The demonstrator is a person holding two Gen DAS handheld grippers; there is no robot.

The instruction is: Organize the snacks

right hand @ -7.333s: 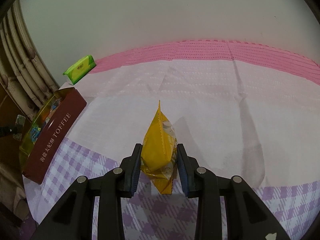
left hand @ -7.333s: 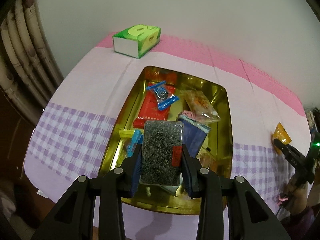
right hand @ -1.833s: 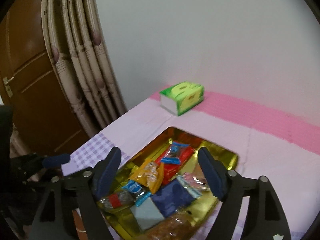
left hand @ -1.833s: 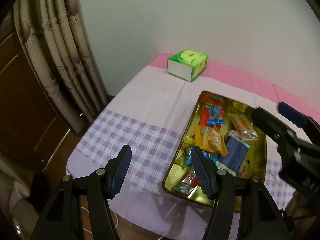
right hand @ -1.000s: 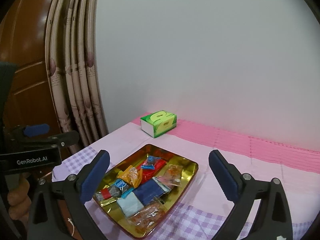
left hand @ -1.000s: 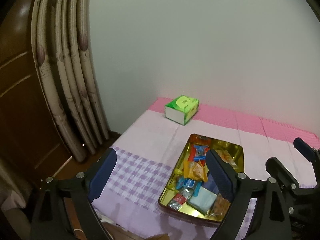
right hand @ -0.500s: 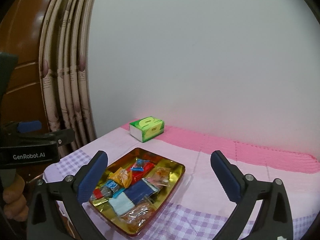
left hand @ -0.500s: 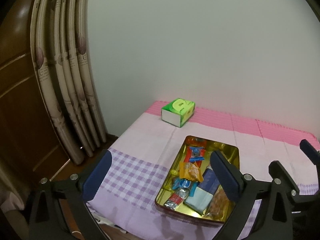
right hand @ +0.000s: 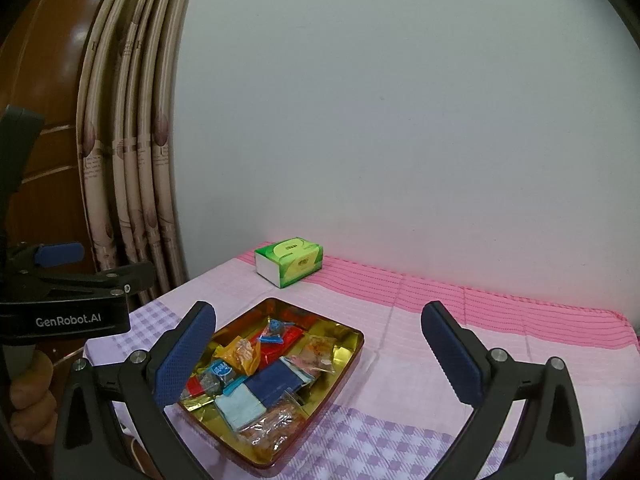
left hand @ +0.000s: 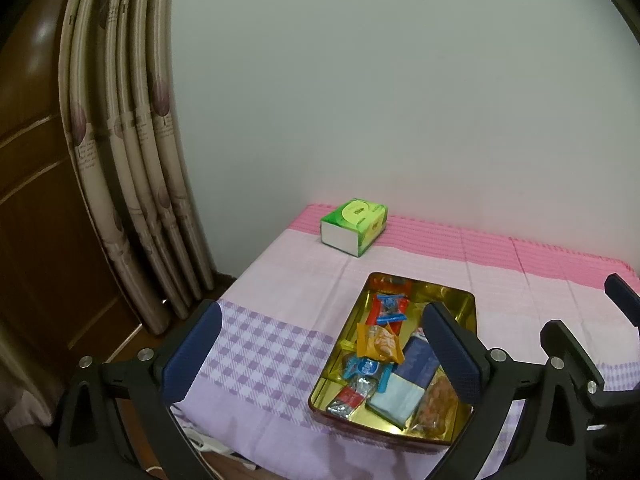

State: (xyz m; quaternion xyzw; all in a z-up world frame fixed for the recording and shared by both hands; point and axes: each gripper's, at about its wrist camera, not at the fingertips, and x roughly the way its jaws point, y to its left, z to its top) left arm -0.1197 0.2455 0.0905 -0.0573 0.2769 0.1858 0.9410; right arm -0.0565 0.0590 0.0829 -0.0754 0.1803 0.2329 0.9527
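Observation:
A gold tin tray (left hand: pixel 460 300) (right hand: pixel 352 344) sits on the table and holds several snack packets: an orange packet (left hand: pixel 380 342) (right hand: pixel 240 354), a red one (left hand: pixel 386 308) (right hand: pixel 280 340), a dark blue one (left hand: pixel 418 360) (right hand: pixel 276 384) and a pale blue one (left hand: pixel 396 398) (right hand: pixel 240 406). My left gripper (left hand: pixel 320 352) is wide open and empty, held back above the table's near edge. My right gripper (right hand: pixel 318 352) is wide open and empty, also held back from the tray. The right gripper shows at the right edge of the left wrist view (left hand: pixel 592 344).
A green tissue box (left hand: pixel 354 226) (right hand: pixel 290 266) stands at the table's far left by the wall. The pink and purple-checked tablecloth (left hand: pixel 280 344) (right hand: pixel 460 360) covers the table. Curtains (left hand: pixel 132 200) and a wooden door (left hand: pixel 36 220) stand to the left.
Both grippers have pulled a little further back and up from the tray and stay wide open. The snacks in the tray have not moved.

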